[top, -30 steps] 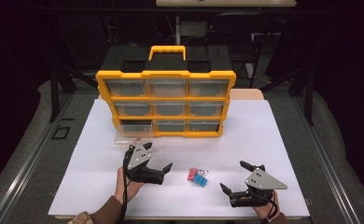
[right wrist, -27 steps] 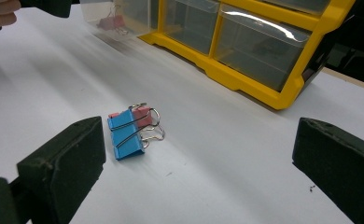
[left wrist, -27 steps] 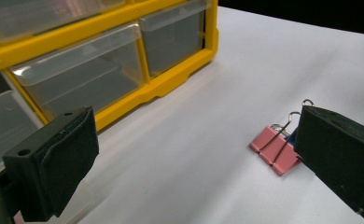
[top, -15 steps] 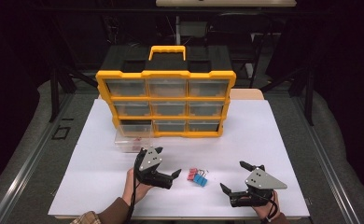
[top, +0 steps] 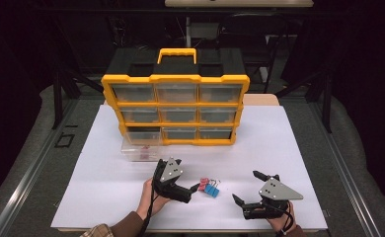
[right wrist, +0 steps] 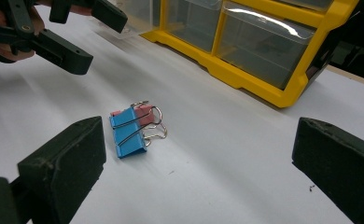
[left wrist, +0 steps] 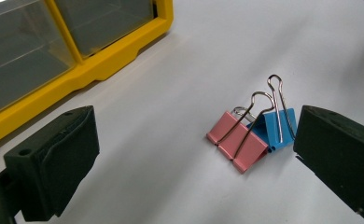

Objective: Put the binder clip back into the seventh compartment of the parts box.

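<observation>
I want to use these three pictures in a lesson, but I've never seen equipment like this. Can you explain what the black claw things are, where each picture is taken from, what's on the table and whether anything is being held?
A person sits at a white table holding a hand-operated two-jaw gripper in each hand: the left gripper and the right gripper. There is no robot arm.

One picture comes from a fixed camera above, looking down. The other two come from small cameras riding on each gripper, looking out between its own black jaws.

On the table stand a yellow drawer organiser and a clear drawer pulled out in front of it. Nearer the person lie a pink binder clip and a blue binder clip, touching each other.

Both grippers are open and hold nothing. The left one is close beside the clips.
</observation>
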Motion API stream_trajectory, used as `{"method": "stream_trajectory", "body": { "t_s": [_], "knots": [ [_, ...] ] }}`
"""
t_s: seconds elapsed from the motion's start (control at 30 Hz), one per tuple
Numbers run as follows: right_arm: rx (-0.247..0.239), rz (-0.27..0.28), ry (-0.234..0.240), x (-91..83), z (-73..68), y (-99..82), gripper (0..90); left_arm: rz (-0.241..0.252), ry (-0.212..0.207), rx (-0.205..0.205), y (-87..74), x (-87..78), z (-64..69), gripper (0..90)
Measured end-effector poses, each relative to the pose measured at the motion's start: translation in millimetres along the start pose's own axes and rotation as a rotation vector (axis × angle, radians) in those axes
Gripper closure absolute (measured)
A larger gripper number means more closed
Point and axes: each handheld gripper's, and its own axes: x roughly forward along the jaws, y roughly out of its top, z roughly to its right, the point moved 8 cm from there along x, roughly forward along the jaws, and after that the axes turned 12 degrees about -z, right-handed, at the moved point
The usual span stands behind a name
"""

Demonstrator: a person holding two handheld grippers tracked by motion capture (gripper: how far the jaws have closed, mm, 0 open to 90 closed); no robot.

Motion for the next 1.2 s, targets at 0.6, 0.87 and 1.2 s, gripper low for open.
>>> {"method": "stream_trajectory", "body": {
  "t_s": [0.6, 0.87, 1.2],
  "knots": [
    [0.0, -0.001, 0.001, 0.0, -0.2, -0.1, 2.2, -0.008, -0.034, 0.031, 8.9, 13.7, 14.9, 15.4],
    [0.0, -0.003, 0.0, 0.2, -0.2, -0.2, 2.2, -0.031, -0.069, 0.061, 9.6, 21.2, 24.2, 23.3],
    [0.0, -0.003, 0.001, 0.3, -0.2, -0.2, 2.2, -0.054, -0.095, 0.089, 10.4, 28.7, 31.1, 41.7]
  ]
}}
